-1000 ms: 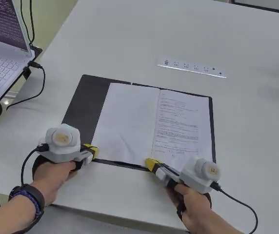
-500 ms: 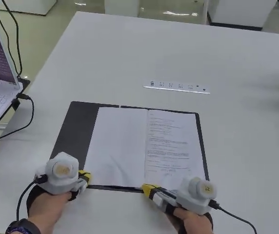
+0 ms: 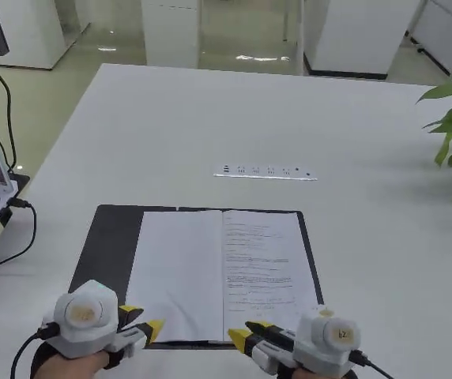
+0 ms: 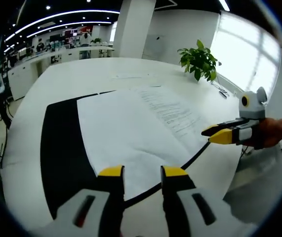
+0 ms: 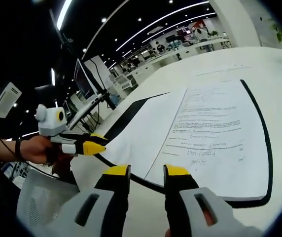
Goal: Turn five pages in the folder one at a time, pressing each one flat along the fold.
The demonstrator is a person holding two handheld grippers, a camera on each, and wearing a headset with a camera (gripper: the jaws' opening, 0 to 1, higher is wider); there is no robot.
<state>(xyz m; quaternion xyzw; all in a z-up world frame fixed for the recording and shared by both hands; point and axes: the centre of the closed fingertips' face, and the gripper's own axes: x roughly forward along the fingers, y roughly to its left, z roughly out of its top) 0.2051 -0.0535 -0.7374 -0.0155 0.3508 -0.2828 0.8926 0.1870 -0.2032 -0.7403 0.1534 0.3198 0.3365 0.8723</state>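
Open folder (image 3: pixel 103 245) lies flat on the white table (image 3: pixel 368 237), blank page (image 3: pixel 175 268) left, printed page (image 3: pixel 261 260) right. Left gripper (image 3: pixel 142 319) and right gripper (image 3: pixel 247 332) sit at its near edge, jaws slightly parted, gripping nothing; contact with the paper cannot be told

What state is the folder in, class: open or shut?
Open: the folder lies spread flat, its black inside showing at left, a blank page and a printed page side by side.
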